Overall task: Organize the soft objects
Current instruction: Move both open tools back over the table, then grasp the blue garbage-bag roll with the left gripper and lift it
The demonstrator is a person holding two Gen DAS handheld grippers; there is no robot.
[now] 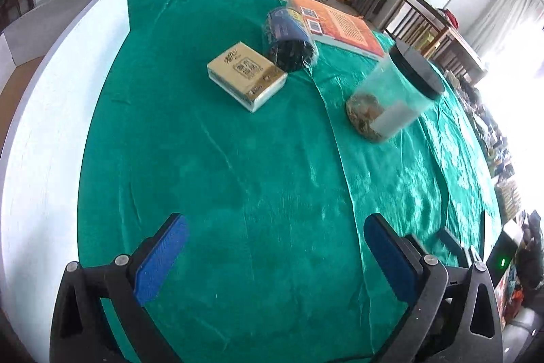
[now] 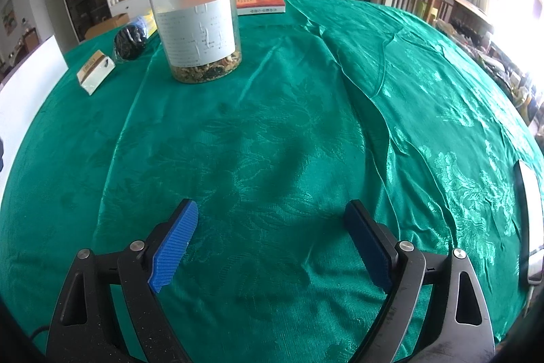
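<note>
Green cloth [image 2: 306, 91]; jar [image 2: 195, 22] label print unreadable; left tool [image 1: 275, 247], right tool [image 2: 272, 233] spread, empty.

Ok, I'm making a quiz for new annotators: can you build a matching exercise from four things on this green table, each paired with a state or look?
Things:
1. tissue pack
2. clear jar
3. book
4. plastic-wrapped roll

Descriptions:
A. orange cover, lying flat at the far edge
B. black lid, upright, dried contents at the bottom
C. beige and gold, flat on the cloth
D. dark, lying on its side

Pairs: 1-C, 2-B, 3-A, 4-D
</note>
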